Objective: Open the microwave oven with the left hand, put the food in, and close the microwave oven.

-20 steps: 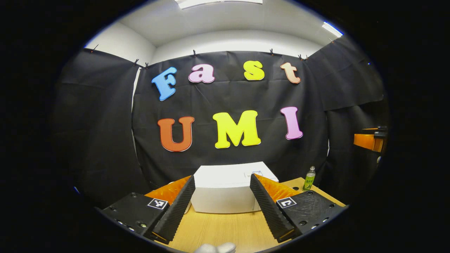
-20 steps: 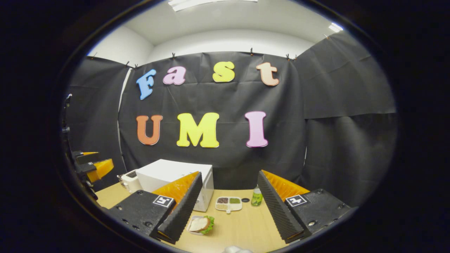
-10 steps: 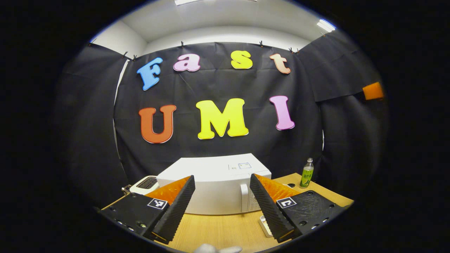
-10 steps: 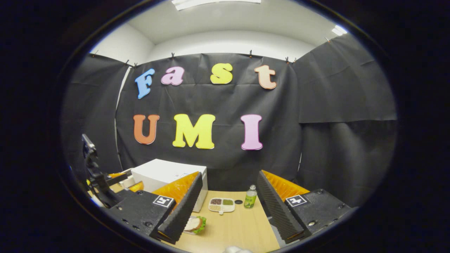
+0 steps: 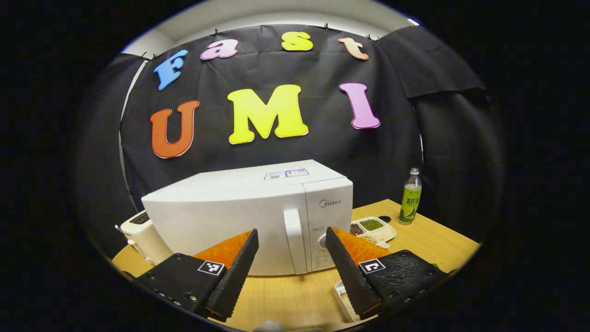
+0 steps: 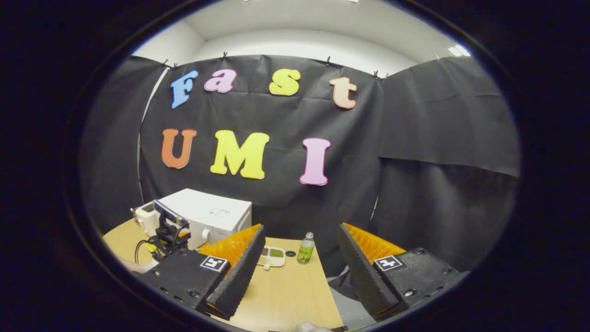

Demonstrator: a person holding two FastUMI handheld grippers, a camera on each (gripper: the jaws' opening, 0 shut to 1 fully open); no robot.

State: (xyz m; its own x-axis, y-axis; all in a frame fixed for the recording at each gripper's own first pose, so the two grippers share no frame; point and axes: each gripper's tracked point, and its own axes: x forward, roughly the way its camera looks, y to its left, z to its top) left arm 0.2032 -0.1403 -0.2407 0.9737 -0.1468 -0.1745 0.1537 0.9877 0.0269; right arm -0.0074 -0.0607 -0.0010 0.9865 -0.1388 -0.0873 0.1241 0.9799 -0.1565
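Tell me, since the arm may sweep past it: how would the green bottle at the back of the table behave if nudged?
The green bottle stands upright, tall and narrow, so a knock near its cap would probably tip it. Its round body suggests it would then roll along the table. It looks like thin plastic, so likely light unless full; the fill level is unclear.

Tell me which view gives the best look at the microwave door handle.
The left gripper view: the microwave faces the camera with its door shut, and the vertical door handle stands between the open jaws of the left gripper. The right gripper view shows the microwave far off at an angle, handle hidden.
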